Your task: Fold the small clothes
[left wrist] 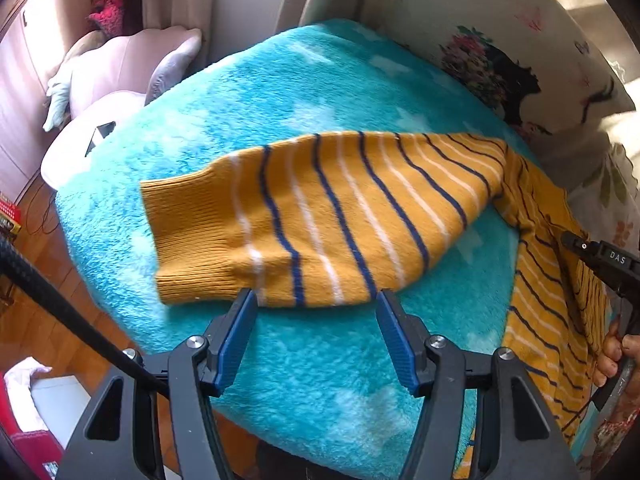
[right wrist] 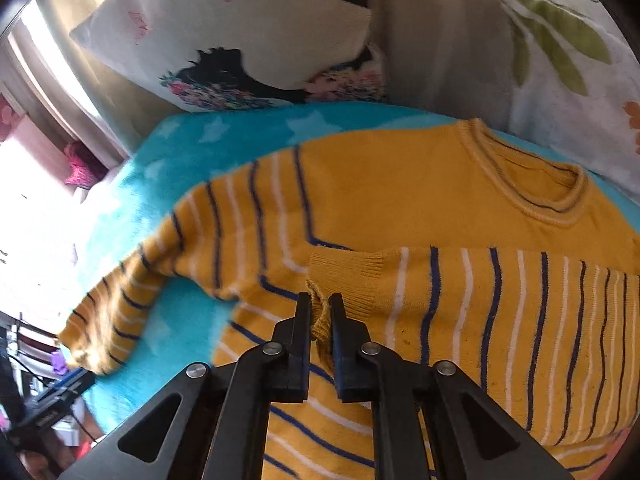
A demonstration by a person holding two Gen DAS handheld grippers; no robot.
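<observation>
Behind sweater, floral pillow.

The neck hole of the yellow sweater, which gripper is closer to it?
Right. The right gripper, jaws shut on a sleeve cuff folded across the sweater's chest, sits just below the neck hole. The left gripper, jaws open, hovers by the other sleeve, stretched away sideways.

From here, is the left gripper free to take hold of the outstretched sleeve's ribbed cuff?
Probably yes. The left gripper is open and empty, the sleeve lies flat on the blue blanket, and nothing covers the cuff.
</observation>
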